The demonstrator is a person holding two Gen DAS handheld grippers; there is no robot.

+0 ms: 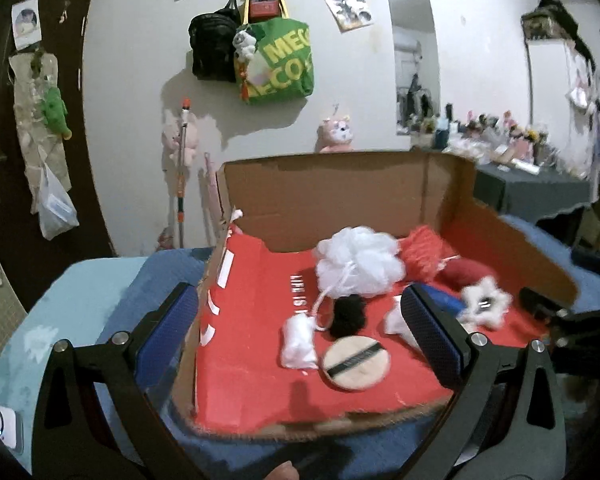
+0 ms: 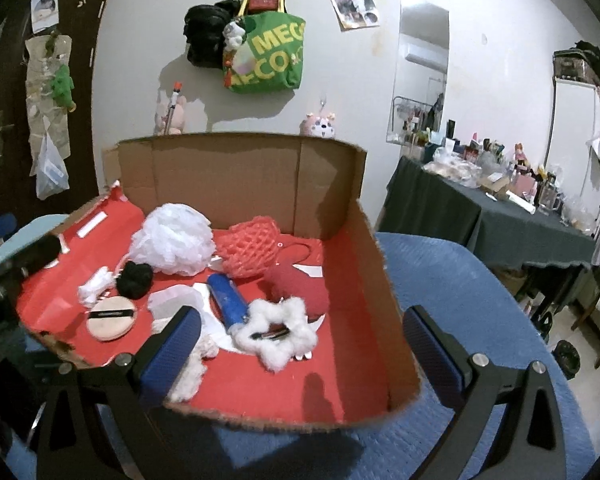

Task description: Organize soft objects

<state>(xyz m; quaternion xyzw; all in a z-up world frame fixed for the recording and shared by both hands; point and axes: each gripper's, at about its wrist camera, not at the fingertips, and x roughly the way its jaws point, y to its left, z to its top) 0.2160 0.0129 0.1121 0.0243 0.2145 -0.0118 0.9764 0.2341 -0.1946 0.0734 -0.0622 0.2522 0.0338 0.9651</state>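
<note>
I read this as late in the task, or between 2 picks: every soft thing I can see already lies in the open cardboard box with the red lining, which sits on a blue quilted cover. Nothing soft shows on the cover outside the box.

Against the box's back wall sit the white mesh bath pouf and, just beside it, the coral-red net sponge. Nearer the box's front edge lie the black fuzzy ball, the round beige powder puff with a black band, a small white cloth bundle, the blue cylindrical roll, the dark red cushion and the white fluffy star-shaped hair clip.

My left tongs hover over the front edge, spread wide and empty. My right tongs hover likewise over the box's front right corner, released, holding nothing.

What remains, I judge, is tidying: the pieces lie loosely jumbled, some touching.
</note>
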